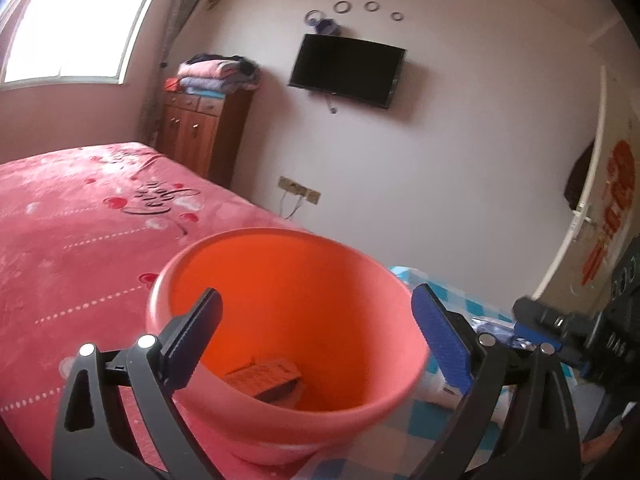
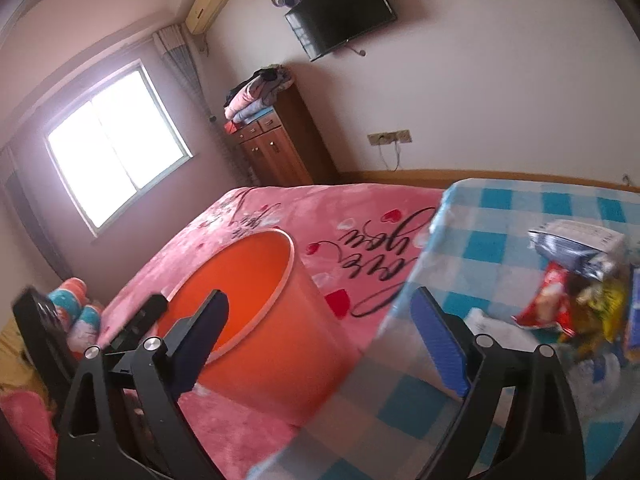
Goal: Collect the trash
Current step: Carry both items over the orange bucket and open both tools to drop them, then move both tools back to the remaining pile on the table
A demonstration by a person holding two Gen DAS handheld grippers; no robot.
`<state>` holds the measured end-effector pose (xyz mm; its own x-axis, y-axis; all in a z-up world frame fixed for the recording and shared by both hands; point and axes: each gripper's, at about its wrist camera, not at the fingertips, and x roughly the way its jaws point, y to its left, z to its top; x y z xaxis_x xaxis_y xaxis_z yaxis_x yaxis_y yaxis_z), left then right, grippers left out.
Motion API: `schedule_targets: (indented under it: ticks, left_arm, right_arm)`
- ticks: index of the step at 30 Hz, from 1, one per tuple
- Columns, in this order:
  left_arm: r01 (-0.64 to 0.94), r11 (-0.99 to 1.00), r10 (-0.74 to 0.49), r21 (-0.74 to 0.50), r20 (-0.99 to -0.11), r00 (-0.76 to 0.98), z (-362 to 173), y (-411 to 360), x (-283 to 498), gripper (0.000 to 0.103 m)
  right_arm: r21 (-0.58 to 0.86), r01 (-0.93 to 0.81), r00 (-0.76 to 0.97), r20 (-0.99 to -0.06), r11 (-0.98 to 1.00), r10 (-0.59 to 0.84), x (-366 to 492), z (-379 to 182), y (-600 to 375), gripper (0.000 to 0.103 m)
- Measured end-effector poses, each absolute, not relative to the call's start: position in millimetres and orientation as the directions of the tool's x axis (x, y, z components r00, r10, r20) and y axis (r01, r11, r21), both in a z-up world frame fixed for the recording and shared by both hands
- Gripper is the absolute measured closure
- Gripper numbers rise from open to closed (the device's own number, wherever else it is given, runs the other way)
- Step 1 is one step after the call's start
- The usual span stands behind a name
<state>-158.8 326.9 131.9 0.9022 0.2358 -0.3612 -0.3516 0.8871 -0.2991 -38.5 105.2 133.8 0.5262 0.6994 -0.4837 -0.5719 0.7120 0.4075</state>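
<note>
Currently: bed [image 1: 72,216] with pink blanket, blue checked cloth [image 2: 500,220] at one side. Orange bucket [image 1: 280,304] stands on the blanket, a brown box [image 1: 268,380] inside. Wrapper trash [image 2: 568,280] piled on the cloth. Left hand-held gripper [image 1: 316,340] and right hand-held gripper [image 2: 320,344] both spread wide, nothing grasped.

Orange bin [image 1: 320,412] upright on bed, box [image 1: 266,384] inside
</note>
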Motion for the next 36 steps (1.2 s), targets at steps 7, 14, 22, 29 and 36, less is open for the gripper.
schedule_targets:
  ticks: [7,14,22,29,36]
  left_arm:
    - [-0.300,0.928,0.211,-0.219,-0.354,0.911,135.5,291.8,-165.2,0.007]
    - [-0.199,0.970,0.133,-0.142,-0.376,0.917,136.5,249.7,-167.8,0.007]
    - [-0.111,0.985,0.048,-0.134,-0.406,0.913,131.7,216.0,-166.2,0.007]
    - [-0.071,0.993,0.020,-0.095,-0.449,0.893,121.6,179.9,-154.6,0.007]
    - [-0.044,0.998,0.011,-0.051,-0.513,0.859,105.6,151.2,-142.1,0.007]
  right_arm:
    - [0.372,-0.531,0.607,-0.460,0.762,0.648,-66.6,115.0,71.9,0.007]
    - [0.355,-0.504,0.662,-0.427,0.787,0.616,-83.3,109.7,39.9,0.005]
    - [0.434,-0.464,0.657,-0.416,0.772,0.628,-86.8,95.9,2.1,0.005]
    - [0.456,-0.416,0.673,-0.426,0.787,0.604,-81.0,83.9,-32.7,0.005]
    - [0.452,-0.384,0.686,-0.444,0.805,0.576,-73.9,69.9,-59.1,0.005]
